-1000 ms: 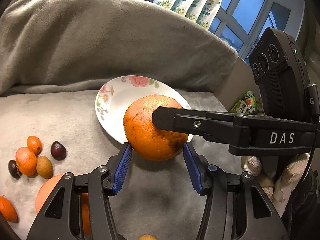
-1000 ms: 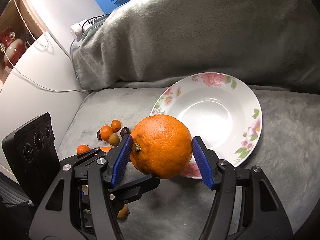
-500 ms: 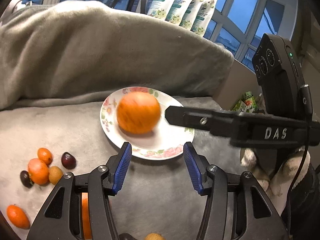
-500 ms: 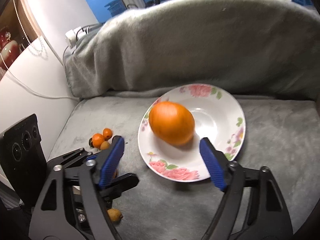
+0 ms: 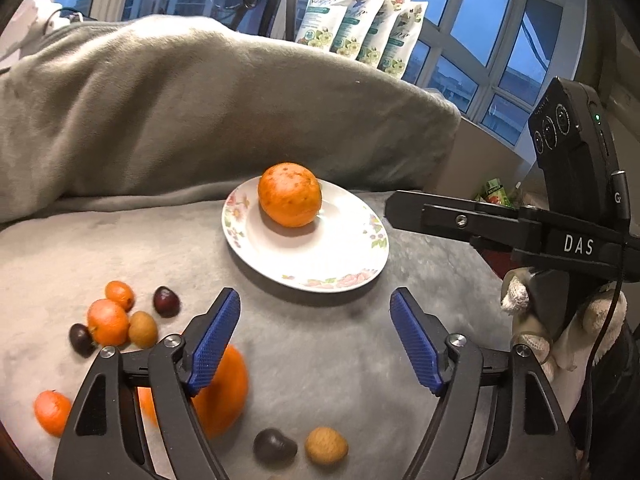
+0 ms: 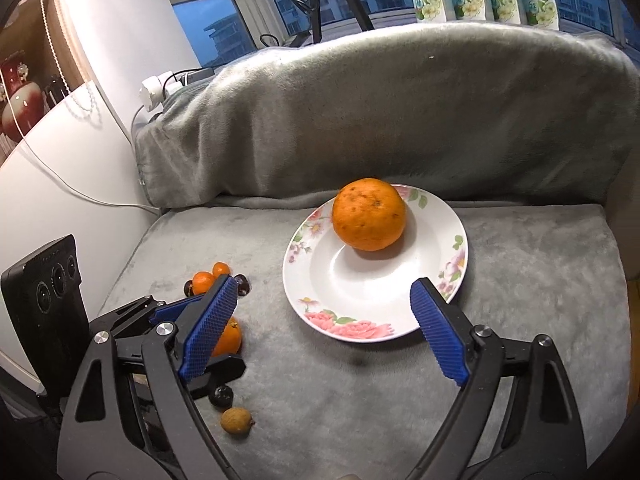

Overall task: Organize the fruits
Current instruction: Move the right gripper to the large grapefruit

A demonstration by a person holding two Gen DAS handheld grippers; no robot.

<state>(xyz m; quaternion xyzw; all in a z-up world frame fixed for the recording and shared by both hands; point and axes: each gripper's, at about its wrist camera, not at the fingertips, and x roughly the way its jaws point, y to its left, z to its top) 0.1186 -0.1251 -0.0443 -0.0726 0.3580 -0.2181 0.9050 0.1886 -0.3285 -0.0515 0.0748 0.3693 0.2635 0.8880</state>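
Orange [image 6: 369,213], speckled, sits on far side of floral plate [image 6: 340,320]. Second large orange [image 5: 218,392] blurred, half hidden behind left tongs [image 5: 314,340]. Both left and right tongs [image 6: 324,324] spread wide, gripping nothing.

Dim indoor light, dusk windows [image 5: 476,40], fisheye edges, slight blur.

Both wrist cameras look forward and down over their own spread claws from near the sofa seat, the left claw [image 5: 314,344] and right claw [image 6: 324,330] sharing the plate [image 5: 344,272] [image 6: 316,276] at twelve o'clock.
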